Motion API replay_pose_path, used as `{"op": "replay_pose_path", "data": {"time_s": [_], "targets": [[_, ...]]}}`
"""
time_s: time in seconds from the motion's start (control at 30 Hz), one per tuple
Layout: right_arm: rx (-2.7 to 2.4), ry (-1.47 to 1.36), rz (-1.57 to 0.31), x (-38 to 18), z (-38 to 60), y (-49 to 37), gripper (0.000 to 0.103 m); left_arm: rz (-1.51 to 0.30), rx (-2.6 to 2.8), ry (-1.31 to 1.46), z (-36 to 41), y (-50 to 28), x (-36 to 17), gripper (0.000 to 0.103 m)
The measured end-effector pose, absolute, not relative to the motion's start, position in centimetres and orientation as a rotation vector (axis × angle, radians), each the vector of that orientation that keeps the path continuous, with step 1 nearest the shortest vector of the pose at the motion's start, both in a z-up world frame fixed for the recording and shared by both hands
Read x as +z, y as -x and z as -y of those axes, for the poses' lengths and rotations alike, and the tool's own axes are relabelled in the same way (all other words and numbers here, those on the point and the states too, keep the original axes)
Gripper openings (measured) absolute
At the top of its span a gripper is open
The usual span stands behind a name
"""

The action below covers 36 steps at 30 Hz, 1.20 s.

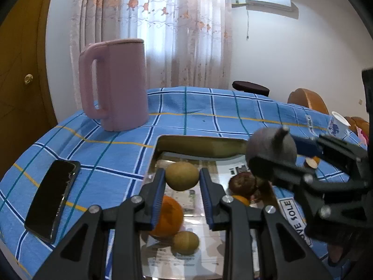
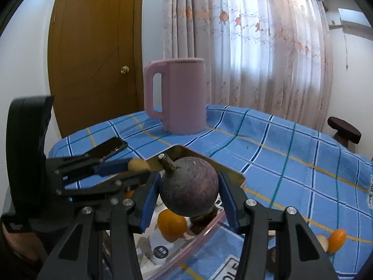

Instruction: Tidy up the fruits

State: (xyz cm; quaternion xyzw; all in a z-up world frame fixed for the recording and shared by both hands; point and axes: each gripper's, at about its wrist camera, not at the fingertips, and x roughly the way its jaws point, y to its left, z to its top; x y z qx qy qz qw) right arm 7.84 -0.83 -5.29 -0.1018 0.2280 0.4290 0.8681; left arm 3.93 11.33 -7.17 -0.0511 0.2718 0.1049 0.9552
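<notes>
Left edge: phone and pink kettle sit on the blue checked cloth, not part of the job.

Left gripper pinches a green-brown fruit, likely a kiwi, held above the tray, not yet set down.

Already in the tray: orange, second kiwi, a dark reddish fruit and a sliver of another orange fruit beside it.

Right gripper is clamped on a dark purple mangosteen, stem up, hanging over the tray's right rim.

Still out on the cloth, far right: small orange touching a pale fruit; something dark near them, too hidden to name.

Judgement: past halfway. Two fruits in transit, at least two left to collect.
</notes>
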Motion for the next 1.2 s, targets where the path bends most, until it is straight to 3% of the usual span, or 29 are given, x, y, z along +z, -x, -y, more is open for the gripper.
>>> {"op": "replay_pose_path", "data": {"time_s": [0.73,0.8,0.83,0.87,0.93,0.97,1.2], "targets": [[0.967,0.284,-0.574,-7.8,-0.1,-6.2,0.053,-0.567,0.23,0.123,-12.6,-4.3,-7.2,0.033],[0.98,0.28,-0.583,-7.9,-0.1,-6.0,0.057,-0.566,0.225,0.13,-12.6,-4.2,-7.2,0.04],[0.967,0.273,-0.567,-7.7,0.3,-5.8,0.065,-0.566,0.223,0.126,-12.5,-4.1,-7.1,0.047],[0.961,0.271,-0.562,-7.5,0.5,-5.8,0.066,-0.563,0.23,0.118,-12.3,-3.9,-7.1,0.051],[0.957,0.268,-0.55,-7.2,1.4,-5.6,0.066,-0.547,0.23,0.123,-12.0,-3.4,-6.9,0.071],[0.949,0.27,-0.538,-7.0,2.2,-5.5,0.066,-0.542,0.229,0.123,-11.8,-3.3,-6.8,0.075],[0.782,0.243,-0.505,-6.0,8.4,-7.0,0.066,-0.526,0.195,0.117,-9.8,-3.3,-6.5,0.079]]}}
